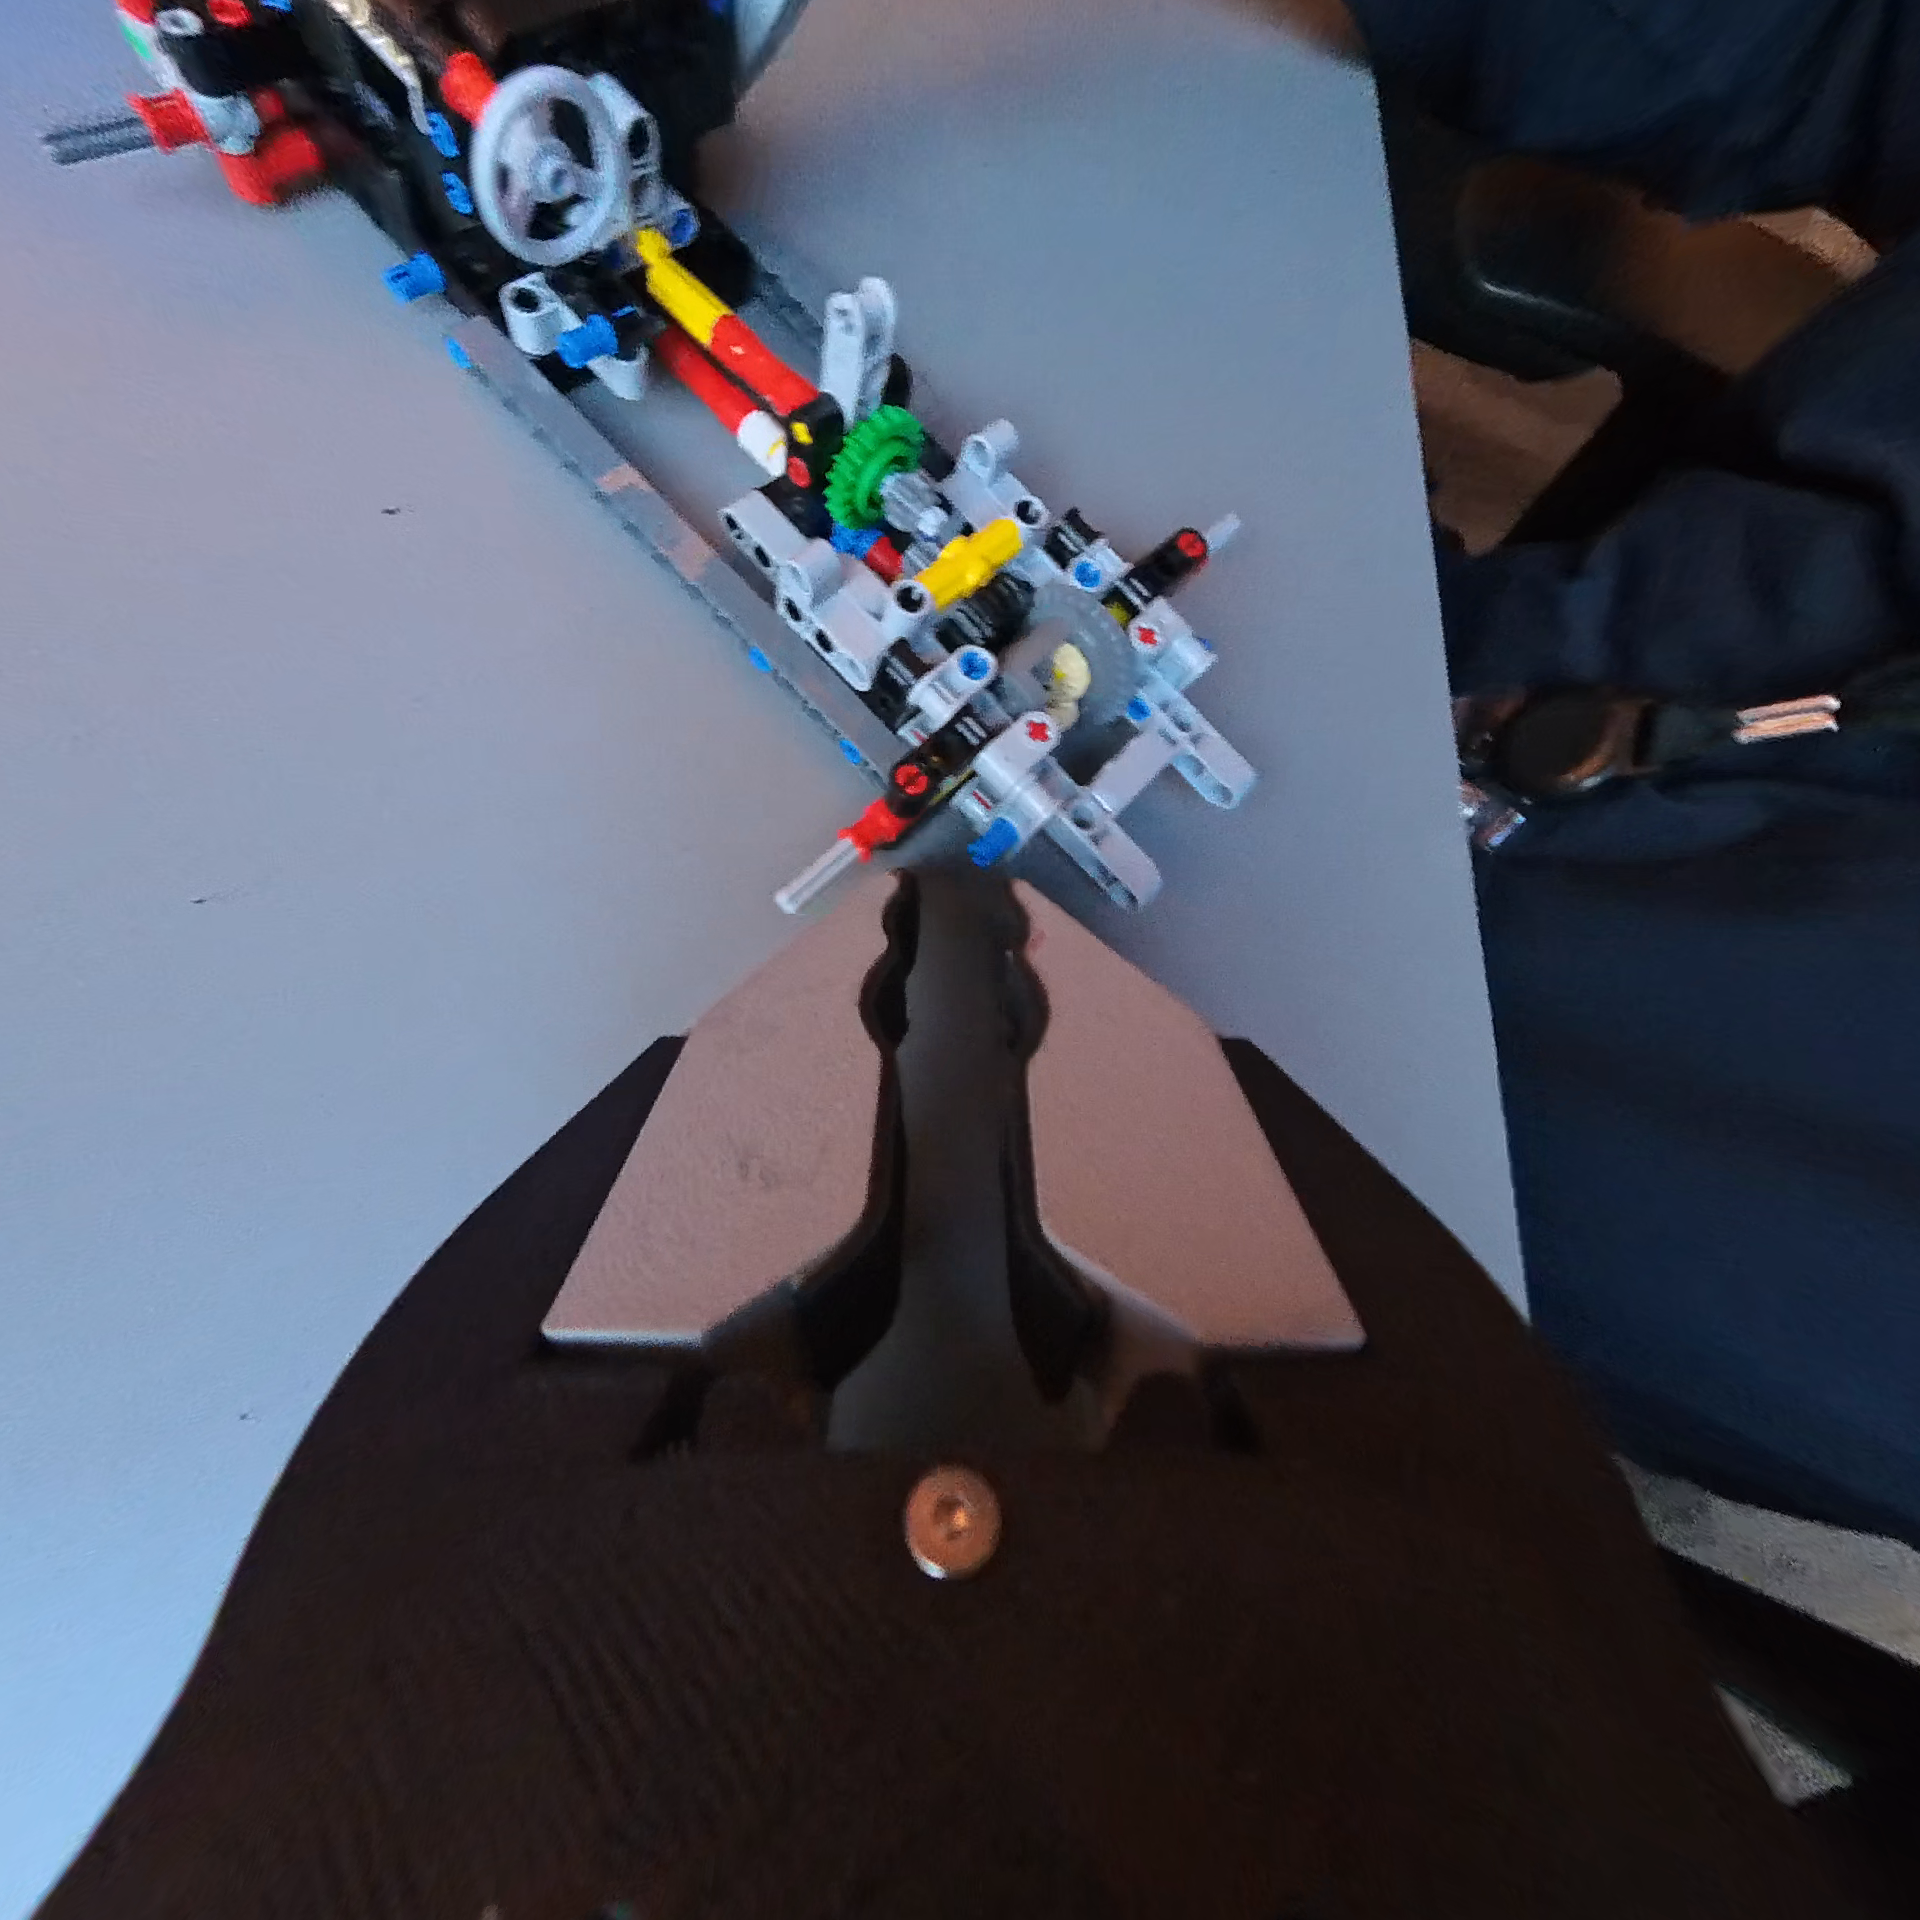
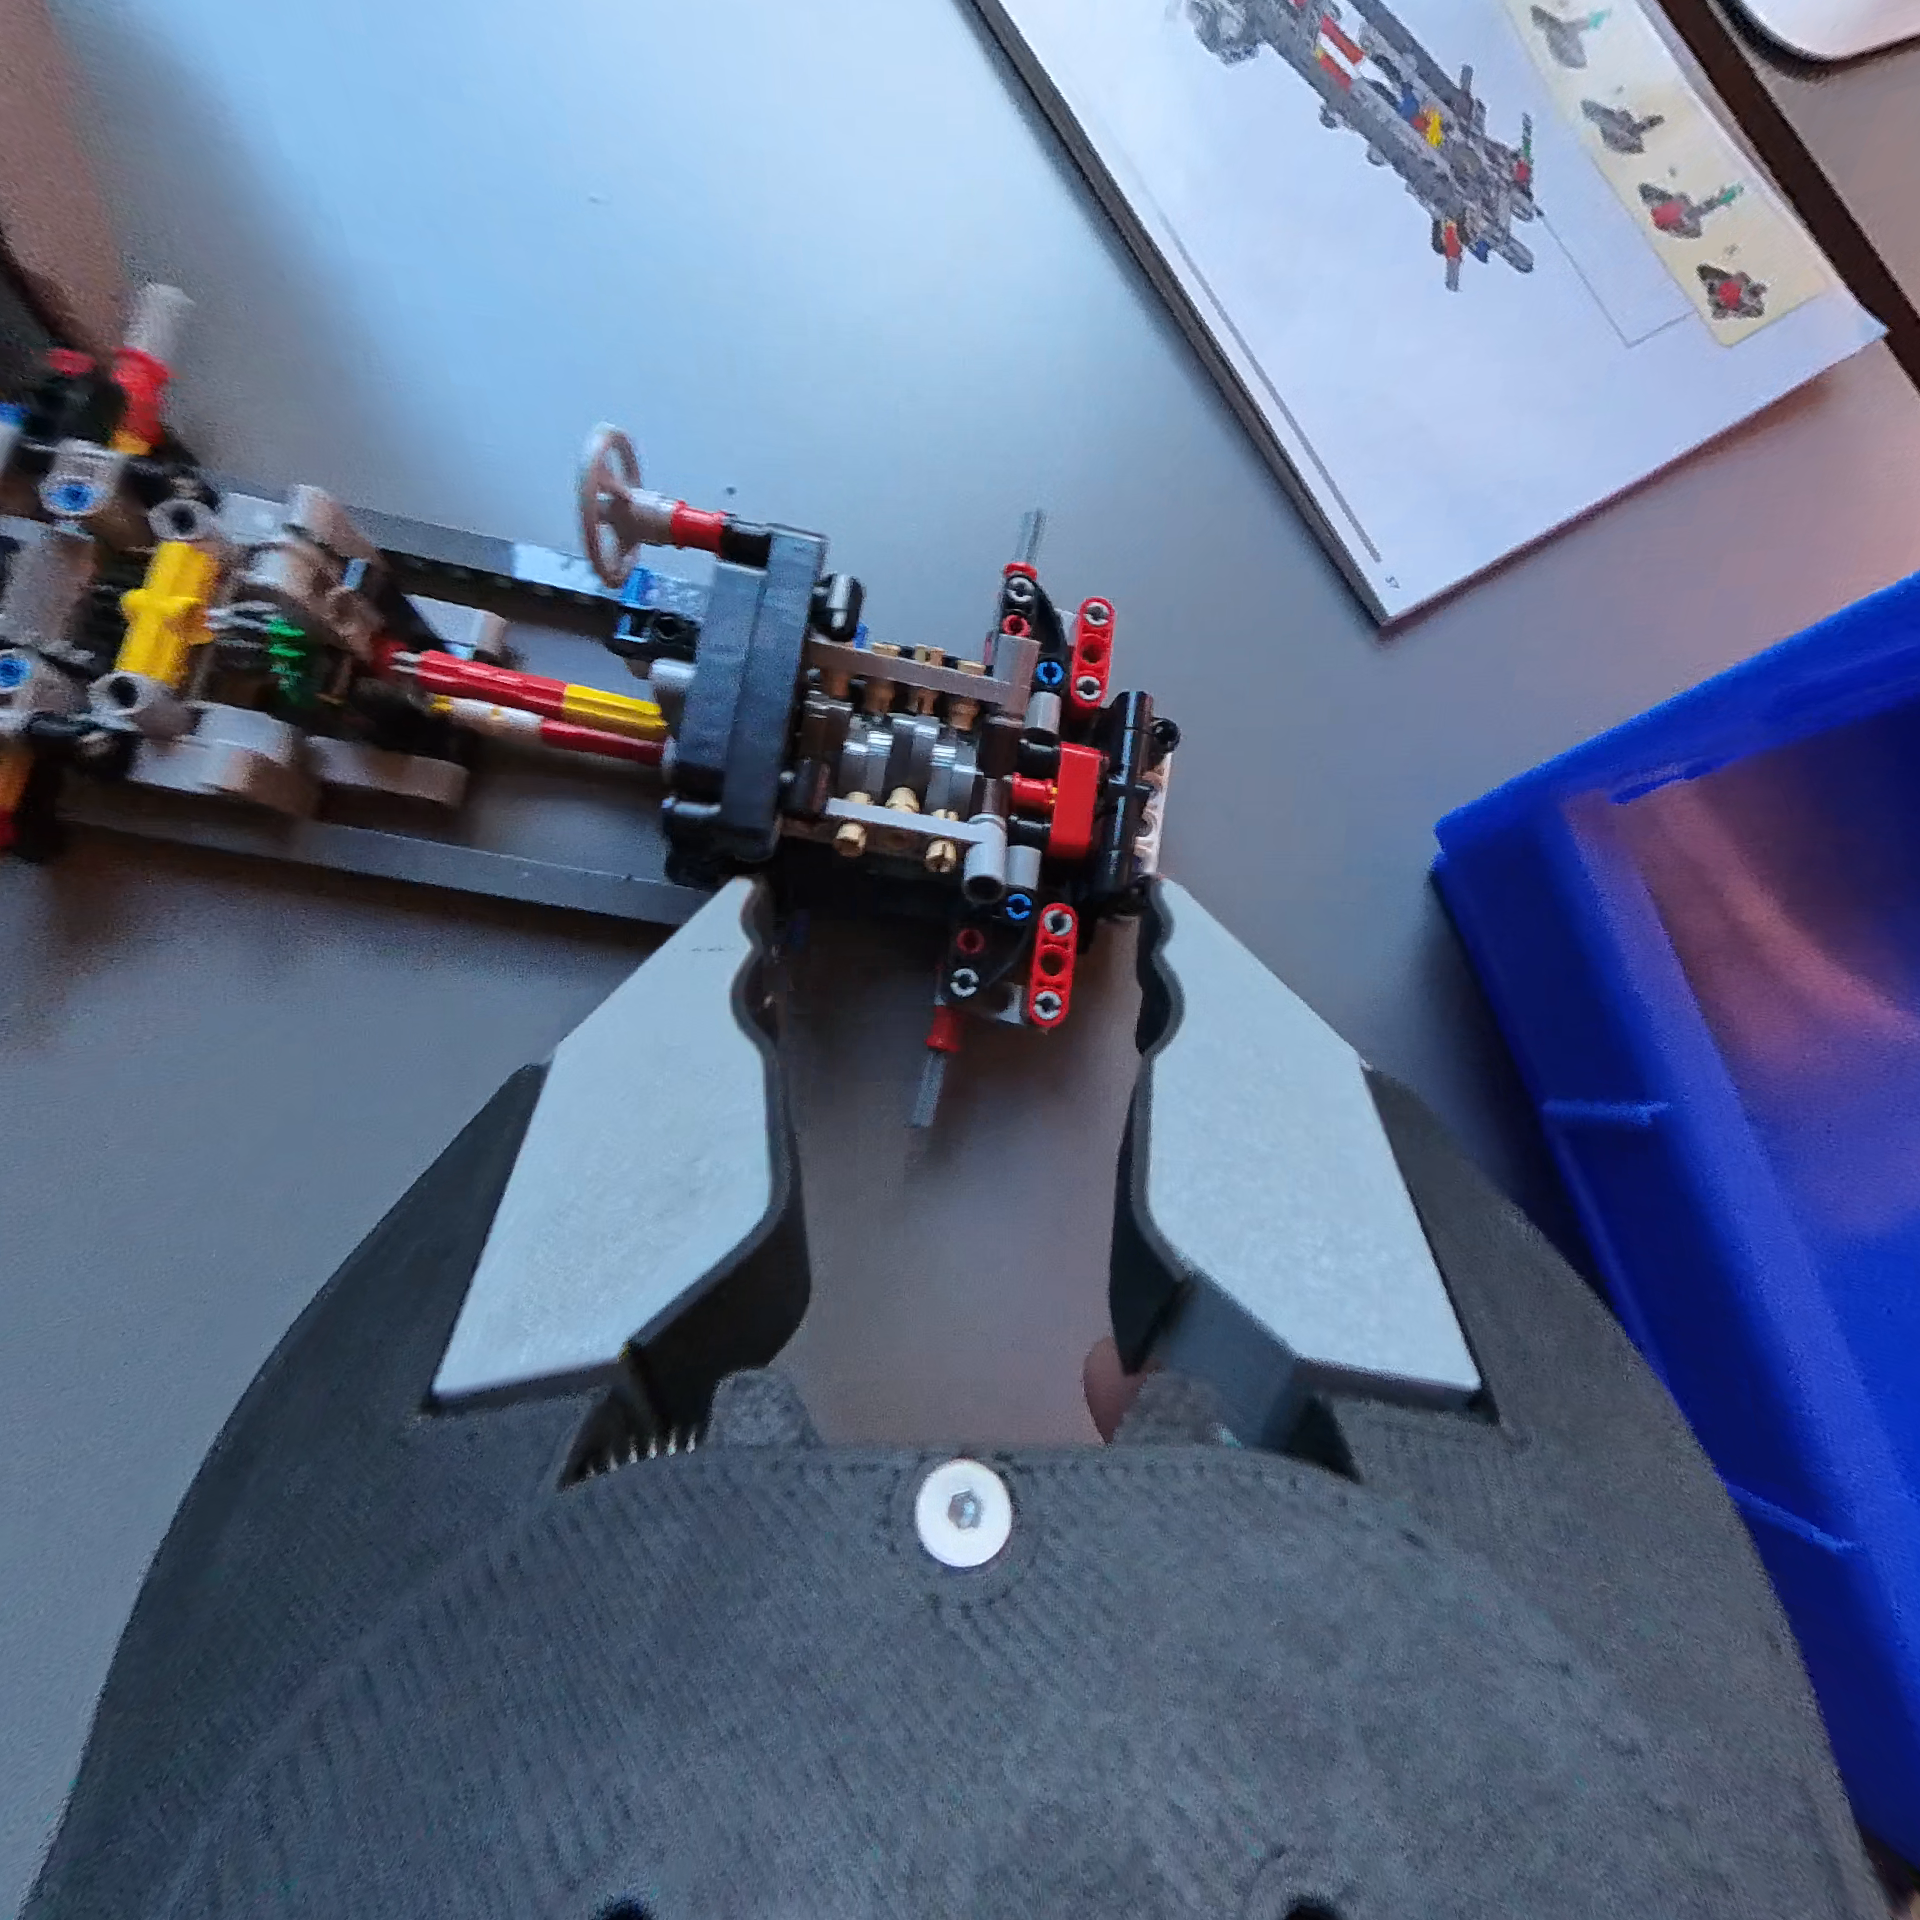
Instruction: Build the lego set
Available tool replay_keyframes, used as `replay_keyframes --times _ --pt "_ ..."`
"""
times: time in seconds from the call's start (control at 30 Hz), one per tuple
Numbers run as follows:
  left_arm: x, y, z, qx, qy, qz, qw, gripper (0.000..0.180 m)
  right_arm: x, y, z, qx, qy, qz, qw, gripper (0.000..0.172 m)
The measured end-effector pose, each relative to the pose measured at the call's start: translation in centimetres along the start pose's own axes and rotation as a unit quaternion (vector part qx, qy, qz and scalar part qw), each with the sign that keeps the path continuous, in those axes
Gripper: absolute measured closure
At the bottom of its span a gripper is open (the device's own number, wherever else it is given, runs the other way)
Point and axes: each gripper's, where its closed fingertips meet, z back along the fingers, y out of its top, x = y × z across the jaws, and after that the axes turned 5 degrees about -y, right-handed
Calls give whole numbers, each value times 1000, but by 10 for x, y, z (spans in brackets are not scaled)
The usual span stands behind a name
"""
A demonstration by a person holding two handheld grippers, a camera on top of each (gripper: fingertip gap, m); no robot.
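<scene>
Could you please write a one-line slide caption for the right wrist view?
Right gripper open, fingers either side of a brick chassis's engine end, instruction booklet and blue bin nearby.

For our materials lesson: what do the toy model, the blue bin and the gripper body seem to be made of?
Toy model: moulded plastic, glossy bright colours, probably.
Blue bin: plastic, smooth with a slight sheen.
Right gripper body: likely 3D-printed plastic; matte black with fine layer ridges.
</scene>
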Motion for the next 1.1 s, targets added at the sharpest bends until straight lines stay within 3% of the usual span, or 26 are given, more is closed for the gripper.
replay_keyframes --times 0.13,0.27,0.4,0.57,0.7,0.9,1.1 --pt "10 4 7 25 -43 2 999 162 -13 -3 18 32 53 3 998 88" --pt "0 19 28 68 -37 20 997 159 -11 2 35 97 78 9 992 90" --pt "-48 46 71 112 83 31 990 161 18 35 48 226 40 -17 973 103" --pt "-115 69 106 184 206 62 959 160 57 59 52 345 -37 -75 935 105" --pt "-130 55 101 220 220 102 945 166 62 59 45 357 -67 -74 929 112" --pt "-122 52 81 257 125 164 944 164 79 66 50 376 -132 -61 915 124" --pt "-112 54 70 245 116 157 950 166 92 67 33 345 -173 -57 921 140"
